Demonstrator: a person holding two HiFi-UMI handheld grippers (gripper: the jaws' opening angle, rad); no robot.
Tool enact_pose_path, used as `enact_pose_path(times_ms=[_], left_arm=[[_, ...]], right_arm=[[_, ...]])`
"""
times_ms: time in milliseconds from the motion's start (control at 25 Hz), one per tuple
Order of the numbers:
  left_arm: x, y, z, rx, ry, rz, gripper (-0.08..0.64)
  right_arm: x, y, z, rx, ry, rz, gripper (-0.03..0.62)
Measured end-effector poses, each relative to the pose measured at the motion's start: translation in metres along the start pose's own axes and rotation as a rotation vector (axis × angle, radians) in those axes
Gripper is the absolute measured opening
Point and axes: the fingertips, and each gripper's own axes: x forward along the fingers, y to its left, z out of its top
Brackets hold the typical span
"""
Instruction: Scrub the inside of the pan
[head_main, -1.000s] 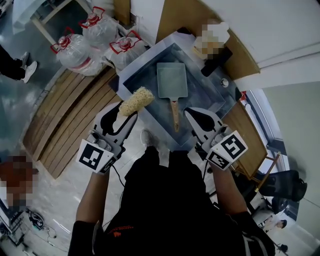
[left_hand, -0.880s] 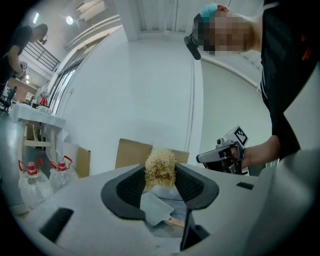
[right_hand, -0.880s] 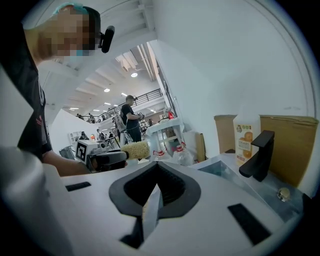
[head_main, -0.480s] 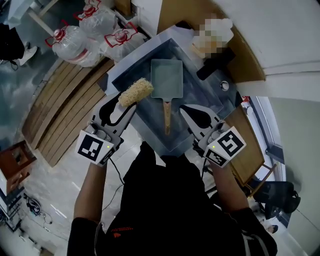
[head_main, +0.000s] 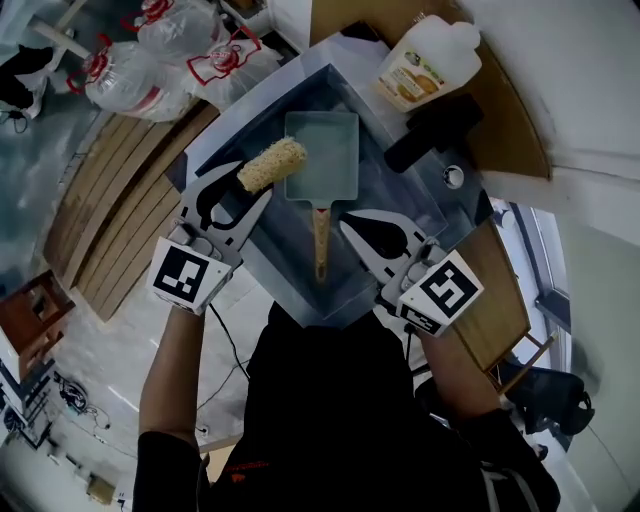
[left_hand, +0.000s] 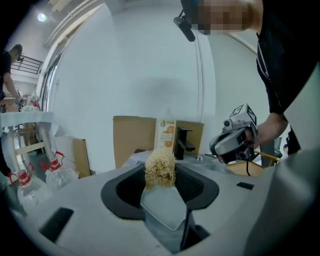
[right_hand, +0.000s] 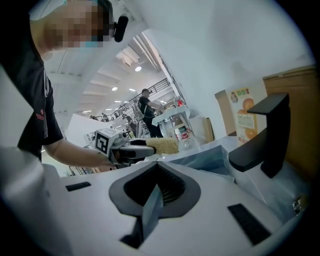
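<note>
Cool, even indoor light, soft shadows only. Both gripper views: strong fisheye, black vignetted corners, foreground below the jaws soft. Left gripper view: loofah scrubber (left_hand: 160, 167) between the jaws sharp, white wall (left_hand: 150, 65) beyond washed out. Right gripper view: ceiling lamps (right_hand: 138, 68) past the jaws clip.

Colours on my feed: pale teal, straw, black and white.

I see a pale teal pan (head_main: 322, 152) with a tan wooden handle (head_main: 320, 240) in a blue-grey steel sink (head_main: 388, 192). The scrubber (head_main: 271, 164) is straw-yellow. The left claw (head_main: 251, 183) and right claw (head_main: 370, 230) are white with black inner pads, and each carries a cube (head_main: 185, 277) patterned in black-and-white squares. The tap (head_main: 435, 130) is black, and the bottle (head_main: 425, 55) is cream with an orange label.
</note>
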Motion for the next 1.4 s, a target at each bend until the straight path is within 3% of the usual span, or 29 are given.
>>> enact_pose_path(times_ms=[680, 1160, 1400], left_arm=[[0.104, 0.031, -0.087, 0.218, 0.297, -0.080, 0.179], [0.142, 0.046, -0.134, 0.306, 0.506, -0.038, 0.179], [0.152, 0.050, -0.149, 0.349, 0.569, -0.014, 0.179]], right_arm=[[0.017, -0.057, -0.065, 0.123, 0.045, 0.001, 0.002], [0.019, -0.082, -0.092, 0.178, 0.063, 0.002, 0.002], [0.018, -0.089, -0.101, 0.195, 0.074, 0.002, 0.002]])
